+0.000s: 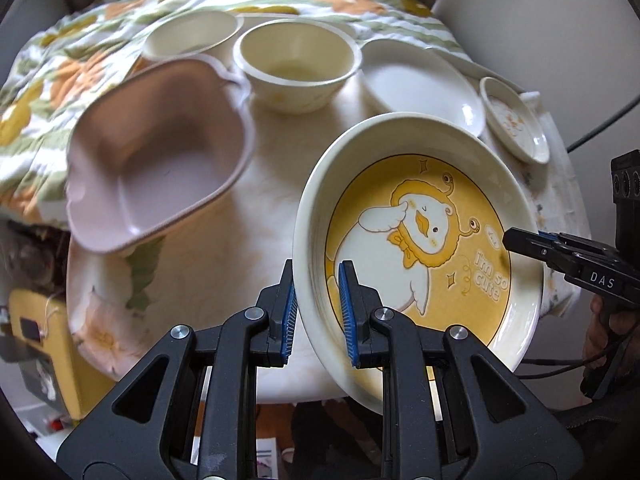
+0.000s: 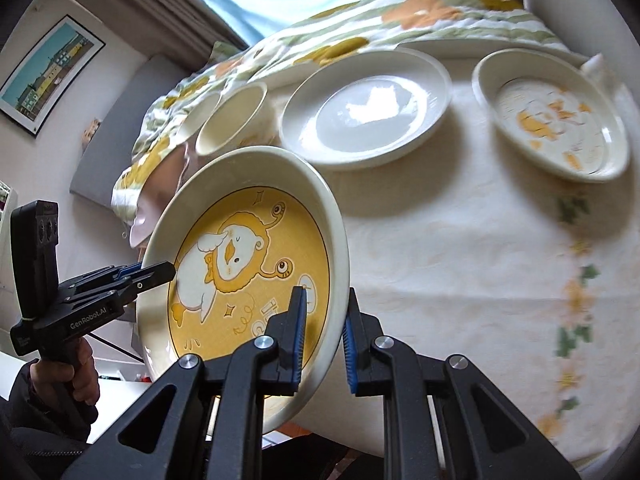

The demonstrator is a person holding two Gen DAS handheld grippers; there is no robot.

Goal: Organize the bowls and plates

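In the left wrist view, the yellow duck plate point(image 1: 420, 240) is being gripped at its near left rim by the left gripper point(image 1: 318, 300), whose blue pads are clamped on either side of the rim. The plate is being held tilted above the table point(image 1: 272, 184). Its far right rim is being pinched by the right gripper point(image 1: 516, 240). A pink bowl point(image 1: 156, 160), two cream bowls point(image 1: 296, 64) point(image 1: 192, 36), a white plate point(image 1: 420, 80) and a small patterned plate point(image 1: 514, 120) are being seen resting beyond it.

In the right wrist view, the same plate point(image 2: 248, 272) is being clasped at its right rim by the right gripper point(image 2: 324, 336), and its left rim is being held by the left gripper point(image 2: 160, 272), carried in a hand point(image 2: 76, 364). The white plate point(image 2: 368, 108) and the small patterned plate point(image 2: 552, 116) are being shown lying on the tablecloth point(image 2: 460, 248).
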